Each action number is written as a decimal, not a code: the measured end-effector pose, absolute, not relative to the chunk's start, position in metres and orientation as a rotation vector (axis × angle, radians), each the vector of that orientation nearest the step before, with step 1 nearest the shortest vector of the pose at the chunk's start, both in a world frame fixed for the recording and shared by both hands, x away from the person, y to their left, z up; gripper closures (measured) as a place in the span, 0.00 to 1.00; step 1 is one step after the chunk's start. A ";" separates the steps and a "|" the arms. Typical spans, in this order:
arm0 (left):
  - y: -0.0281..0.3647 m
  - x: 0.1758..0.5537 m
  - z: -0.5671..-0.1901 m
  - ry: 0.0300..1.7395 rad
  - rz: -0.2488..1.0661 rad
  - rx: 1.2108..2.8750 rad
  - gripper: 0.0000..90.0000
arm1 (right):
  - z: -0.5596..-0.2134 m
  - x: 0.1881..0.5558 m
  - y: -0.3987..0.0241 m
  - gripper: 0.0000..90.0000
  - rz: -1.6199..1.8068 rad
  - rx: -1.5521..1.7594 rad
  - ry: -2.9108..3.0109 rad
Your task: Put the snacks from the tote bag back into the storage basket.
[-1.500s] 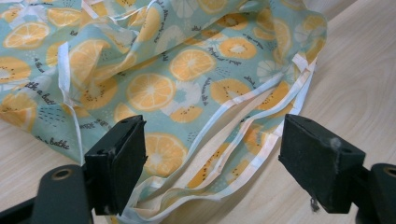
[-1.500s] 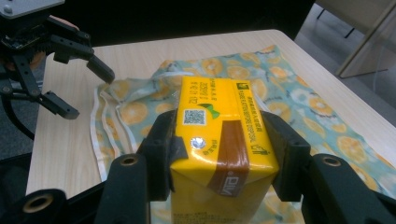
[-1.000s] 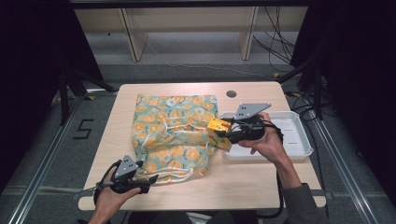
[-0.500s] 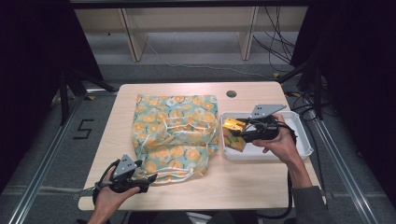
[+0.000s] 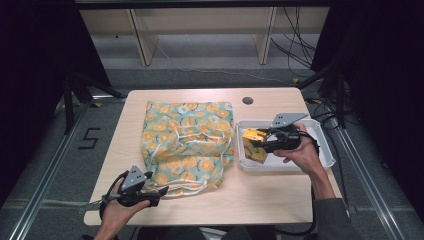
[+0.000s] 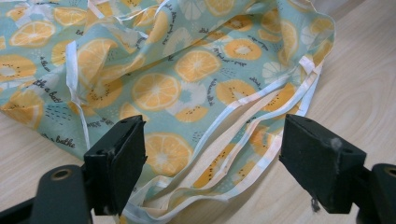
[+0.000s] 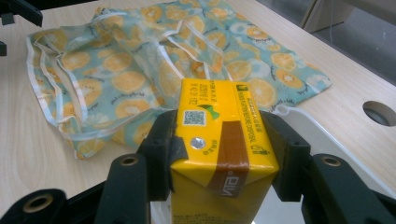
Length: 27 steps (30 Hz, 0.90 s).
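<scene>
An orange-print cloth bag (image 5: 187,142) with white drawstrings lies flat on the wooden table (image 5: 210,205). My right gripper (image 5: 257,142) is shut on a yellow drink carton (image 5: 251,135) and holds it over the left end of a white tray (image 5: 325,150). In the right gripper view the carton (image 7: 219,135) sits squeezed between both jaws of the right gripper (image 7: 222,140), with the bag (image 7: 140,60) beyond it. My left gripper (image 5: 157,190) rests at the bag's near left corner. Its jaws stand wide apart in the left gripper view (image 6: 217,163), straddling the bag's hem (image 6: 159,88) without pinching it.
A round cable hole (image 5: 247,100) sits in the table behind the tray. Wooden shelf legs and loose cables stand on the floor past the far edge. Bare tabletop (image 5: 260,195) runs along the front edge.
My right gripper carried the carton rightward, from over the bag's right edge to over the tray, and sank a little. The left gripper stayed put.
</scene>
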State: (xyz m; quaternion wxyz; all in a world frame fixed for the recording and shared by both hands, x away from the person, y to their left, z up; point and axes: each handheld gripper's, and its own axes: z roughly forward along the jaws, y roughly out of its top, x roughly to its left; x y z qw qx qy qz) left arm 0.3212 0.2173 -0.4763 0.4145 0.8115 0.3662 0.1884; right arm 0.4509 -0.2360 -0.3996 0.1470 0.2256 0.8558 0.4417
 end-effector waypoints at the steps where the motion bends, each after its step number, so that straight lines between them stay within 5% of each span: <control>1: 0.217 0.321 -0.476 0.920 0.475 2.040 0.24 | -0.400 0.451 -0.237 0.58 1.257 0.663 2.481; 27: 0.217 0.321 -0.477 0.923 0.470 2.034 0.24 | -0.423 0.460 -0.232 0.58 1.263 0.636 2.515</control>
